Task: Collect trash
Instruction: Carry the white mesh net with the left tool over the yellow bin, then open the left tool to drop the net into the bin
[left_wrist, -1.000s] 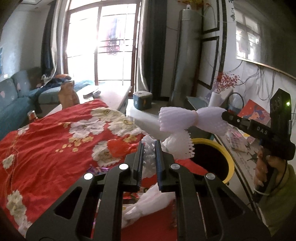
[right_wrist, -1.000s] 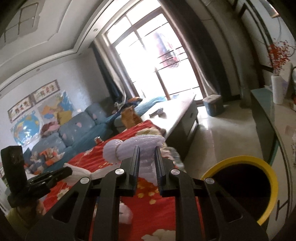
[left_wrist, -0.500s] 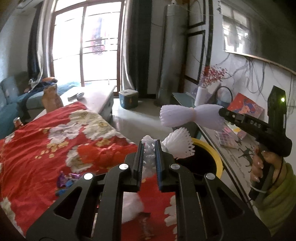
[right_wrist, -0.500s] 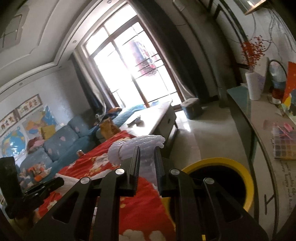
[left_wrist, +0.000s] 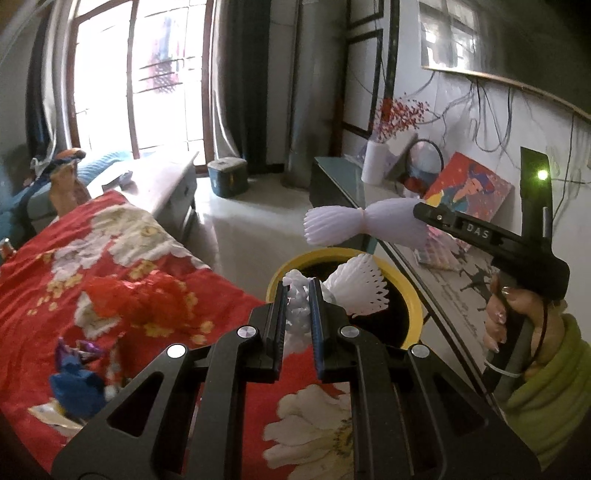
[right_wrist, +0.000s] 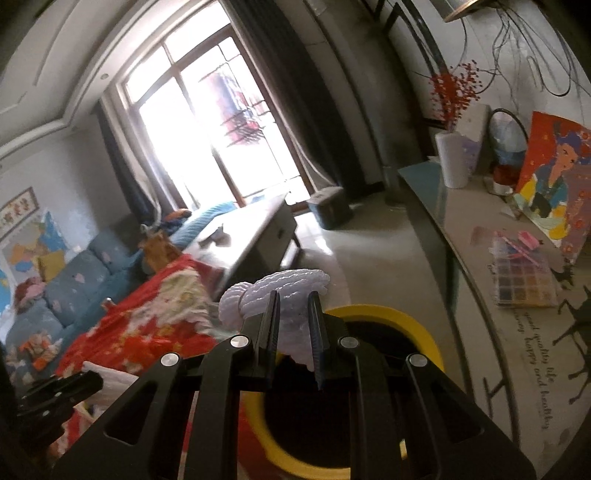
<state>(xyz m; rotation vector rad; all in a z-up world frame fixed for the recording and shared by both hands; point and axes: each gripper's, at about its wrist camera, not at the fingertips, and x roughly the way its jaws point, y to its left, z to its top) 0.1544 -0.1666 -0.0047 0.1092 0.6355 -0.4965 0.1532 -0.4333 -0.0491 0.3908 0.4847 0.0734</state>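
My tongs, left (left_wrist: 298, 295) and right (right_wrist: 293, 314), each clamp a foam net (left_wrist: 364, 291); the bin (left_wrist: 413, 295) has swung beneath them, ready for dropping.

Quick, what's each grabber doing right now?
Left gripper: closed on a white foam net.
Right gripper: closed on another white foam sleeve, above the yellow-rimmed bin.

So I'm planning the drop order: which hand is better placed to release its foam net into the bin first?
Probably the left. Its gripper holds a foam net right over the yellow-rimmed bin, while the right gripper holds its net higher, near the far rim.
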